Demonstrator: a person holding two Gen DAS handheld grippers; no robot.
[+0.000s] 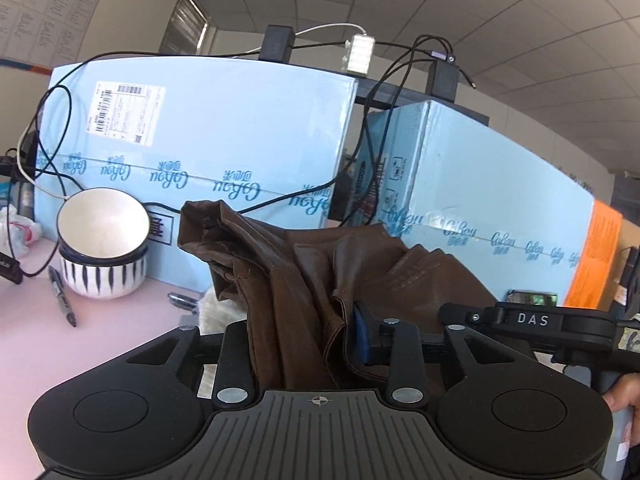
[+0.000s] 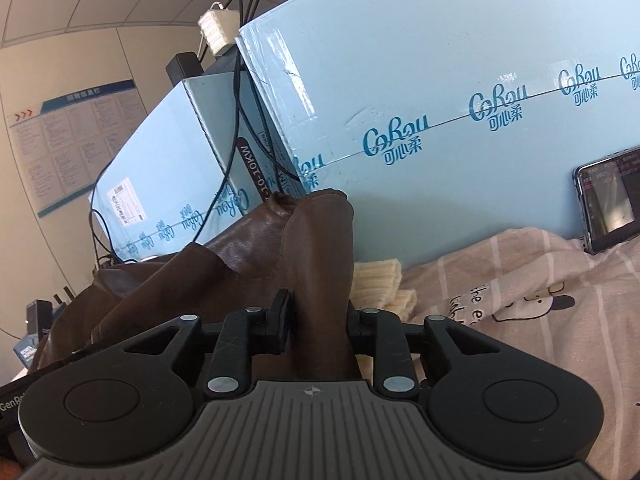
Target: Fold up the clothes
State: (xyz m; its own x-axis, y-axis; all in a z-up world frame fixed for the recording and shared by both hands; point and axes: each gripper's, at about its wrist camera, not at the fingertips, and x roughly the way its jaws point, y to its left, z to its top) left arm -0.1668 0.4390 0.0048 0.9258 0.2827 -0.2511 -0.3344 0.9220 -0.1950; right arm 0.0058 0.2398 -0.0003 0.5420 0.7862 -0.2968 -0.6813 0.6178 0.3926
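Observation:
A brown leather-look garment [image 1: 320, 276] hangs bunched between both grippers, lifted off the surface. My left gripper [image 1: 304, 340] is shut on a thick fold of it; the blue pad of the right-hand finger [image 1: 360, 336] presses the fabric. The other gripper's black body [image 1: 532, 320] shows just to the right. In the right wrist view the same brown garment [image 2: 312, 264] rises in a column from my right gripper [image 2: 320, 324], which is shut on it. The rest of the garment sags to the left [image 2: 160, 284].
Two light blue cartons [image 1: 224, 148] [image 2: 440, 100] stand close behind, draped with black cables. A striped white bowl [image 1: 102, 248] and a pen [image 1: 64, 296] sit on the pink table at left. A pink patterned cloth [image 2: 520, 300], a cream knit [image 2: 380, 284] and a phone [image 2: 608, 200] lie at right.

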